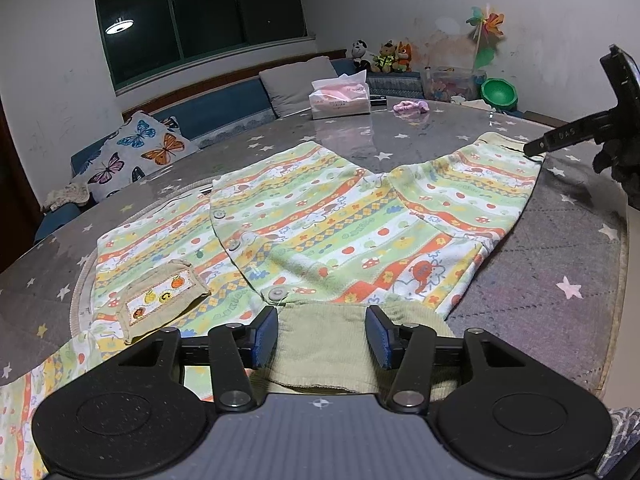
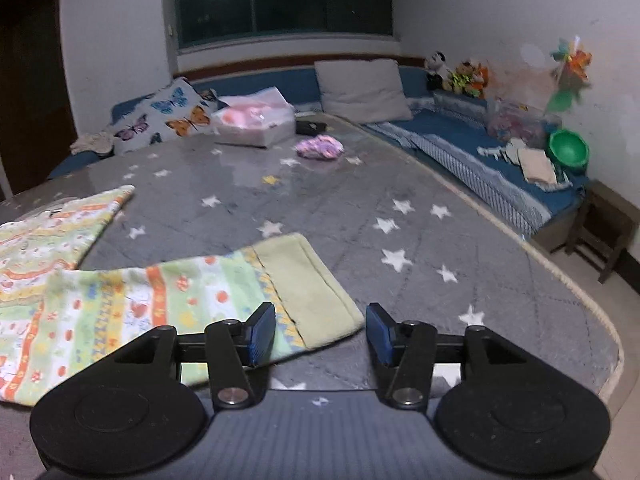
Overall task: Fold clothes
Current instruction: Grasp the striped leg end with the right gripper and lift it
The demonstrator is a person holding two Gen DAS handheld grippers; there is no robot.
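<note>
A child's striped garment (image 1: 320,224) with green, orange and yellow bands and round buttons lies spread on the grey star-patterned table cover (image 1: 540,264). My left gripper (image 1: 322,328) is open at the near edge, and a pale green ribbed cuff (image 1: 320,352) lies between its blue pads (image 1: 266,330). One sleeve reaches to the far right, where a finger of the right gripper (image 1: 560,138) meets its cuff. In the right wrist view my right gripper (image 2: 320,328) is open just over that sleeve's pale green cuff (image 2: 312,288), gripping nothing.
At the far side of the table are a tissue pack (image 1: 340,98), a small pink cloth (image 2: 320,147) and a black object (image 2: 310,127). The table's rounded edge (image 2: 560,272) runs along the right, with a blue couch, pillows, a green bowl (image 2: 568,148) and a wooden stool (image 2: 604,236) beyond.
</note>
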